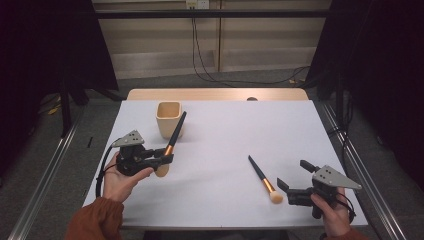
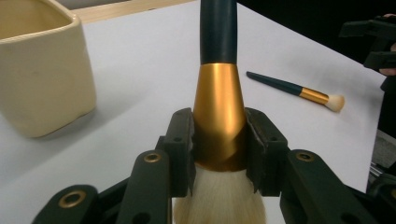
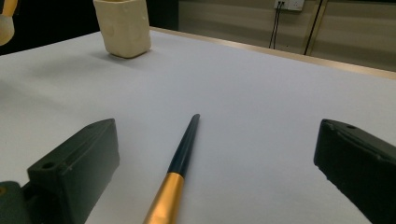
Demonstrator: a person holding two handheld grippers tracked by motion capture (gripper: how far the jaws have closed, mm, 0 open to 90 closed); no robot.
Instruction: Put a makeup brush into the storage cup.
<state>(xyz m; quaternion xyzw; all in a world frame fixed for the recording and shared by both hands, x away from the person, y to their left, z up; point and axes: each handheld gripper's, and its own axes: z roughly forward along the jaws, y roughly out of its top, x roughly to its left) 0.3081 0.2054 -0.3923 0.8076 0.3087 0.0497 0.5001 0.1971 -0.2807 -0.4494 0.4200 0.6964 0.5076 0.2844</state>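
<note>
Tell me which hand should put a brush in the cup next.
Left. The left gripper already clamps a brush by its gold collar beside the cup; the right gripper is open, the second brush lying between its fingers.

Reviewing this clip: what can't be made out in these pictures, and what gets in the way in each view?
- Held brush, left gripper view: handle end cut off by the top edge; bristle tip by the bottom edge.
- Lying brush, right gripper view: bristles cut off by the bottom edge.
- Cup, high view: its bottom inside is hidden by its own walls, and the brush handle crosses its right side.
- Right tongs, high view: dark and small, with little pad detail.
</note>
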